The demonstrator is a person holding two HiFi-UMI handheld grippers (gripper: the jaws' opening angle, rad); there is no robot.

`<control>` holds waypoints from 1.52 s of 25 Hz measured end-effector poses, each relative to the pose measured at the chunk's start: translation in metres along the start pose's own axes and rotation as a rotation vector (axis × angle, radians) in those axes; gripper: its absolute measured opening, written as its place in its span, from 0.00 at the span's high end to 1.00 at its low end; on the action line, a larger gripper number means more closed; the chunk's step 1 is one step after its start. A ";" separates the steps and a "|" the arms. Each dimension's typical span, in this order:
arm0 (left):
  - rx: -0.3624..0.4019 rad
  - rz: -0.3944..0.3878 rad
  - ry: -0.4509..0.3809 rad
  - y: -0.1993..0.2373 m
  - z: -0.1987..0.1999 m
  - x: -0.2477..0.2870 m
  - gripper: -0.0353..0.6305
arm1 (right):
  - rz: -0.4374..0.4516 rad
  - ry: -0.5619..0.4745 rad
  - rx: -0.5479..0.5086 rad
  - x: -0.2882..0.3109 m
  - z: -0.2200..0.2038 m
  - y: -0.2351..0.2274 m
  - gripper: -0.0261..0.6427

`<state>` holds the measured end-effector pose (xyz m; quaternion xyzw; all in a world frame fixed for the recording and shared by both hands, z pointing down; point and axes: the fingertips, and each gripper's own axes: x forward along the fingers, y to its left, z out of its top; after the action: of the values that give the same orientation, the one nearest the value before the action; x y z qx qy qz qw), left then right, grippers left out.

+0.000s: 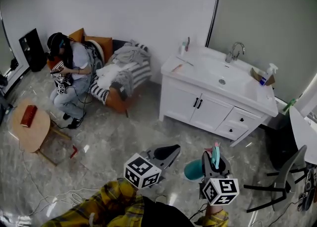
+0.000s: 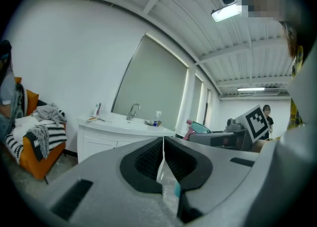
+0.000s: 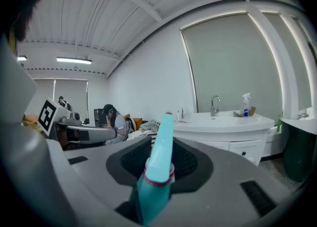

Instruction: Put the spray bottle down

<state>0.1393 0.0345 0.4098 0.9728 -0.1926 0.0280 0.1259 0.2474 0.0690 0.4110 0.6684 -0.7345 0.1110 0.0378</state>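
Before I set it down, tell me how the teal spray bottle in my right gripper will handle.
Likely rigid, smooth plastic, so the teal spray bottle could slip in the jaws, which grip near its pink collar. Its long head rises above them, so it may tip on release. Fill level is hidden.

Gloss and hard plastic around the white cabinet, softer stuff off to its side.
From my feed the cabinet [image 1: 195, 103] looks smooth, glossy white, its tap [image 1: 236, 50] bright polished metal; the floor [image 1: 114, 142] in front of it is glossy marbled stone or tile. Left of the cabinet, the sofa [image 1: 105, 42] is orange upholstery under rumpled knitted and striped cloth [image 1: 130, 55]; further left a small round surface [image 1: 34, 134] looks like pale matt wood. My right hand-held gripper [image 3: 159, 147] is matt grey plastic with ribbed black pads [image 3: 185, 164], the spray bottle [image 3: 156, 186] smooth teal plastic.
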 end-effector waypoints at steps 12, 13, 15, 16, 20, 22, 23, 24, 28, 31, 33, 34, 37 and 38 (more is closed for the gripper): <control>0.022 0.077 0.020 0.028 -0.004 0.033 0.93 | 0.050 0.013 0.038 0.041 -0.007 -0.032 0.80; 0.017 0.080 0.017 0.033 -0.004 0.036 0.93 | 0.051 0.018 0.037 0.045 -0.009 -0.033 0.80; 0.007 0.077 0.010 0.042 -0.004 0.045 0.93 | 0.045 0.027 0.033 0.053 -0.011 -0.036 0.80; 0.004 0.069 0.008 0.047 -0.004 0.050 0.93 | 0.038 0.030 0.031 0.057 -0.012 -0.039 0.80; 0.004 0.030 0.005 0.068 0.001 0.076 0.93 | 0.009 0.042 0.022 0.083 -0.007 -0.051 0.80; 0.002 0.025 0.004 0.086 0.007 0.085 0.93 | 0.005 0.047 0.015 0.103 -0.002 -0.053 0.80; 0.000 0.025 0.005 0.097 0.009 0.090 0.93 | 0.005 0.050 0.011 0.114 0.001 -0.053 0.80; -0.003 0.026 0.004 0.109 0.013 0.094 0.93 | 0.005 0.052 0.007 0.125 0.004 -0.054 0.80; -0.012 0.036 -0.001 0.154 0.027 0.112 0.93 | 0.004 0.052 -0.005 0.171 0.018 -0.059 0.80; -0.010 0.037 0.002 0.186 0.037 0.122 0.93 | 0.006 0.049 -0.005 0.206 0.028 -0.060 0.80; -0.009 0.042 0.003 0.208 0.042 0.127 0.93 | 0.011 0.048 -0.007 0.230 0.034 -0.059 0.80; -0.009 0.044 0.003 0.218 0.045 0.129 0.93 | 0.015 0.047 -0.008 0.242 0.036 -0.058 0.80; -0.010 0.055 0.004 0.250 0.053 0.136 0.93 | 0.027 0.047 -0.016 0.274 0.046 -0.054 0.80; -0.011 0.059 0.005 0.261 0.057 0.138 0.93 | 0.031 0.047 -0.019 0.285 0.049 -0.053 0.80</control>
<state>0.1675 -0.2637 0.4302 0.9658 -0.2212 0.0330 0.1309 0.2746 -0.2235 0.4272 0.6539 -0.7446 0.1203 0.0595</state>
